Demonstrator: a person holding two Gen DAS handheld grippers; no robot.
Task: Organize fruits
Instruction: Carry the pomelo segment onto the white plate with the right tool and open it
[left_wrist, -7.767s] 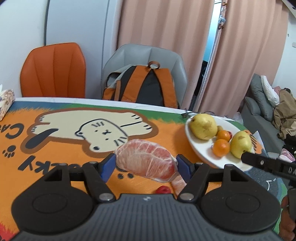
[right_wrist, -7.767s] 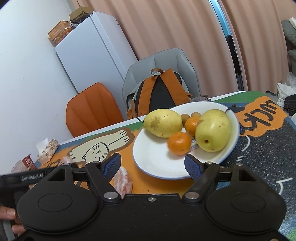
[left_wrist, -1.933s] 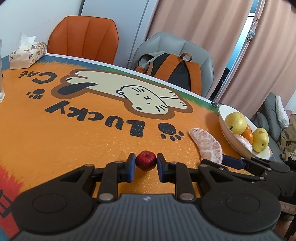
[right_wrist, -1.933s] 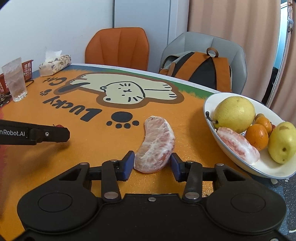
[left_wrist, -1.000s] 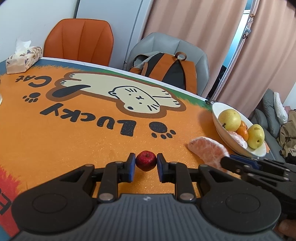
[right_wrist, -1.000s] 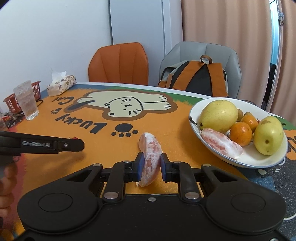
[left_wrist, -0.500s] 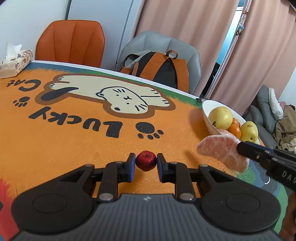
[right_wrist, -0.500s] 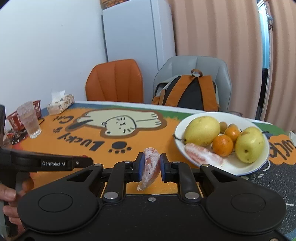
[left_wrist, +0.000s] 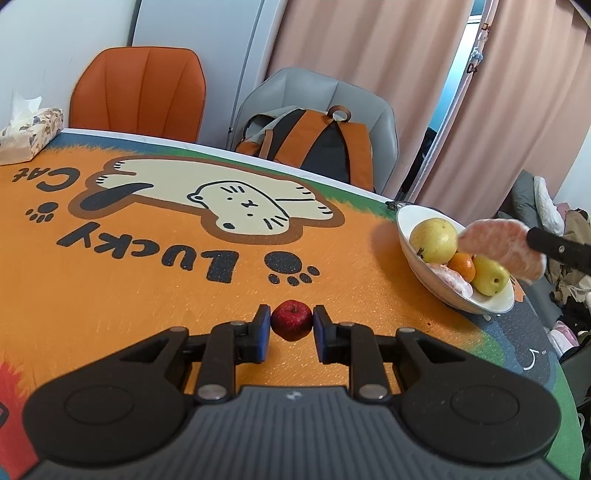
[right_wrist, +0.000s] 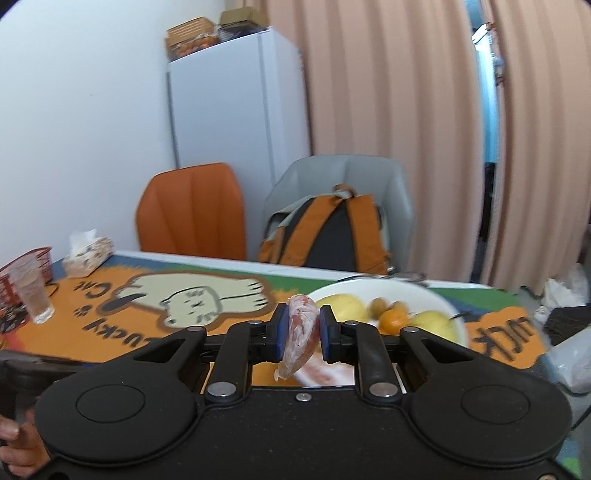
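Note:
My left gripper (left_wrist: 291, 326) is shut on a small red apple (left_wrist: 291, 319) just above the orange cat mat. A peeled pink pomelo segment (right_wrist: 300, 332) is clamped in my shut right gripper (right_wrist: 301, 332). In the left wrist view that same pomelo segment (left_wrist: 502, 249) hangs in the air over the white plate (left_wrist: 406, 236) at the right. The plate (right_wrist: 369, 288) holds two yellow pears, small oranges and another pomelo segment (left_wrist: 448, 278).
A grey chair with an orange backpack (left_wrist: 314, 140) and an orange chair (left_wrist: 138, 92) stand behind the table. A tissue box (left_wrist: 29, 133) sits at the far left. A glass (right_wrist: 31, 291) and a red basket (right_wrist: 33, 258) stand at the left edge. A hand (right_wrist: 18, 450) grips the other tool.
The right gripper has lifted the pomelo segment off the mat and carried it rightward over the plate. The left gripper keeps its hold on the red apple and has barely moved.

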